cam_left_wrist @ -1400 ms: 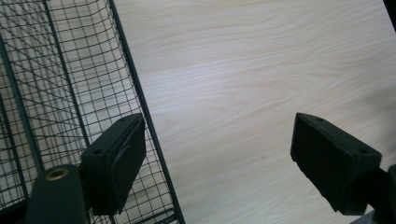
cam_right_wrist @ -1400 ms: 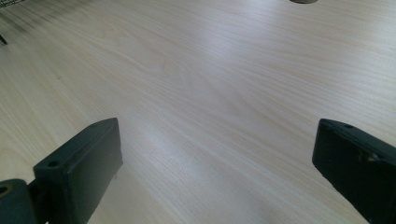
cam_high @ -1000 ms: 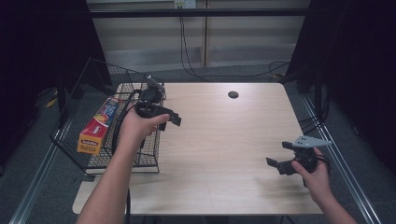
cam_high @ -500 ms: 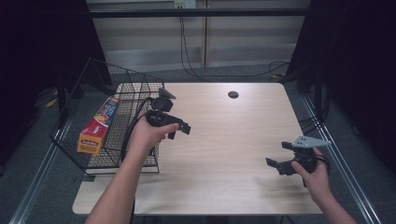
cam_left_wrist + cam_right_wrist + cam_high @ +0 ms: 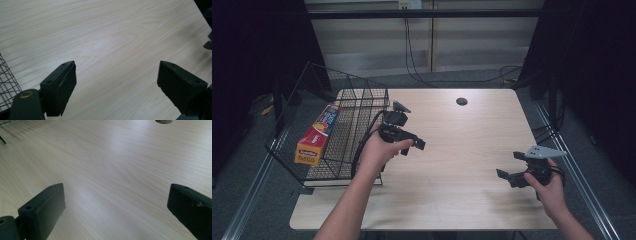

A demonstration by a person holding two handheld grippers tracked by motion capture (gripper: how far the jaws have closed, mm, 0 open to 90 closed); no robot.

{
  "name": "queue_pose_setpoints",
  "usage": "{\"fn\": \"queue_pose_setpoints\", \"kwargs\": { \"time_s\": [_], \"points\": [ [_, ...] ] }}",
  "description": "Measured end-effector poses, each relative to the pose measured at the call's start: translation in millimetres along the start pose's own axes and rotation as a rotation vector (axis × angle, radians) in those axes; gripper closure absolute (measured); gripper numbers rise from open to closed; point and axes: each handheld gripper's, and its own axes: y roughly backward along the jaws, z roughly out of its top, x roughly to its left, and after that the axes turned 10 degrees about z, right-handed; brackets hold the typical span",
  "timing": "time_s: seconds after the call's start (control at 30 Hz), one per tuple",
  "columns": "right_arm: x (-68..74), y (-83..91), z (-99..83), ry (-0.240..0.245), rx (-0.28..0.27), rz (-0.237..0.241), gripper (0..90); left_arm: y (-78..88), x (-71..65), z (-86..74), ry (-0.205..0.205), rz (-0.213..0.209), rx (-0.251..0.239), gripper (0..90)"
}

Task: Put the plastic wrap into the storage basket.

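Black left gripper (image 5: pixel 414 144): jaws wide apart, nothing between, over bare wooden table (image 5: pixel 462 150) just beside wire basket (image 5: pixel 357 107). Right gripper (image 5: pixel 508 176): jaws wide, unloaded, near right edge. Orange foil box (image 5: pixel 318 135): lying against basket's outer left side.

A pale wood-grain table (image 5: pixel 462 165) with a round cable hole (image 5: pixel 461 101) stands on grey carpet floor (image 5: pixel 247 210). Behind it, beige wall panels (image 5: pixel 472 45) carry hanging black cables (image 5: pixel 412 55); dark curtains (image 5: pixel 257 40) flank both sides.
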Motion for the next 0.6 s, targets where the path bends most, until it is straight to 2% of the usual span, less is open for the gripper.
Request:
{"fn": "queue_pose_setpoints", "kwargs": {
  "time_s": [0.13, 0.23, 0.37, 0.6],
  "points": [
    [-0.1, -0.5, -0.3, 0.001, 0.003, -0.001, 1.0, -5.8, -6.3, -1.5, -0.024, -0.026, -0.005, 15.6],
    [0.2, -0.8, -0.5, 0.0, 0.006, -0.001, 1.0, -10.3, -11.8, -3.0, -0.041, -0.022, -0.007, 15.4],
    [0.2, -0.6, -0.4, 0.003, 0.006, -0.003, 1.0, -14.7, -15.2, -5.2, -0.042, -0.033, -0.007, 14.7],
    [1.4, -2.8, -0.8, 0.009, 0.015, 0.0, 1.0, -26.4, -16.8, -15.1, -0.051, -0.05, -0.037, 13.2]
  ]
}}
